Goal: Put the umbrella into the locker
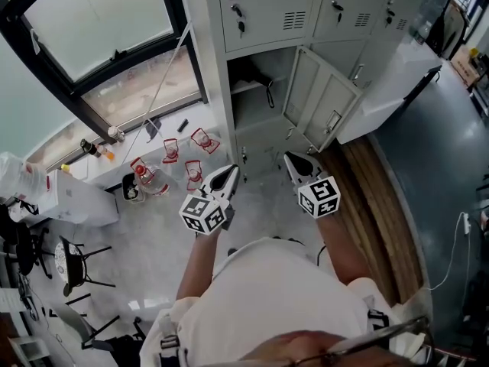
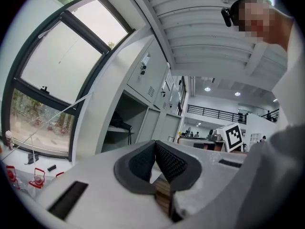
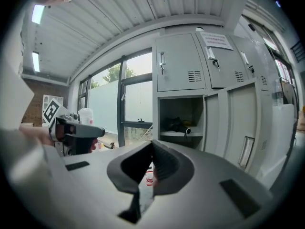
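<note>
The black folded umbrella [image 1: 254,77] lies on the shelf inside the open grey locker [image 1: 263,121], its strap hanging over the shelf edge. The right gripper view shows the umbrella [image 3: 178,124] there too, and in the left gripper view it is a dark shape [image 2: 117,123]. The locker door [image 1: 327,102] stands swung out to the right. My left gripper [image 1: 230,173] and right gripper [image 1: 291,160] hover side by side in front of the locker, well short of it. Both are shut with nothing between the jaws.
Shut lockers [image 1: 306,6] fill the row above and to the right. Red-framed items [image 1: 186,157] and bottles [image 1: 98,150] sit on the floor by the window [image 1: 99,37]. A white counter [image 1: 397,86] stands right of the door; black chairs [image 1: 72,262] stand at lower left.
</note>
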Tool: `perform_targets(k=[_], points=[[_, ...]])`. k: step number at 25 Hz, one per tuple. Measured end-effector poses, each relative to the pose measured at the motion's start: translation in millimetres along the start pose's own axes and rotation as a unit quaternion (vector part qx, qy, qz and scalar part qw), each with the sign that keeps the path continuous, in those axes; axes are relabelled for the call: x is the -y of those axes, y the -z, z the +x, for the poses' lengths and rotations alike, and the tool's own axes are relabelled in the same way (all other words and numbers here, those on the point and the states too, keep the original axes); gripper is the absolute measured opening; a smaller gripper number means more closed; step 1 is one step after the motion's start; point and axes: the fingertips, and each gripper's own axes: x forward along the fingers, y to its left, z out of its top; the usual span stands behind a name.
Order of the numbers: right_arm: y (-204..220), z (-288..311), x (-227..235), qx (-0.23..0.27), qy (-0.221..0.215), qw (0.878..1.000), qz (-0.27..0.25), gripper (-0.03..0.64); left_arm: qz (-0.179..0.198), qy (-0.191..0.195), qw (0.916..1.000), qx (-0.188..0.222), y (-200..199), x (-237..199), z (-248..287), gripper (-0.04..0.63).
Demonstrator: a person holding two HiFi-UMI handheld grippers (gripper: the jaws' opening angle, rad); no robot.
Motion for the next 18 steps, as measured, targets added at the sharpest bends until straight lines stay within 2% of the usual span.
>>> perform_targets(k=[4, 18], points=[[-2.5, -1.6, 2.6, 0.01, -0.001, 1.0, 0.016, 0.005, 0.001, 0.001, 1.0, -0.004, 3.9, 2.3, 0.8, 0.005], [-7.8, -8.6, -3.8, 0.023, -0.012, 1.0, 0.017, 0.005, 0.003, 0.003, 1.0, -0.008, 6.7, 9.0, -3.3, 0.004]])
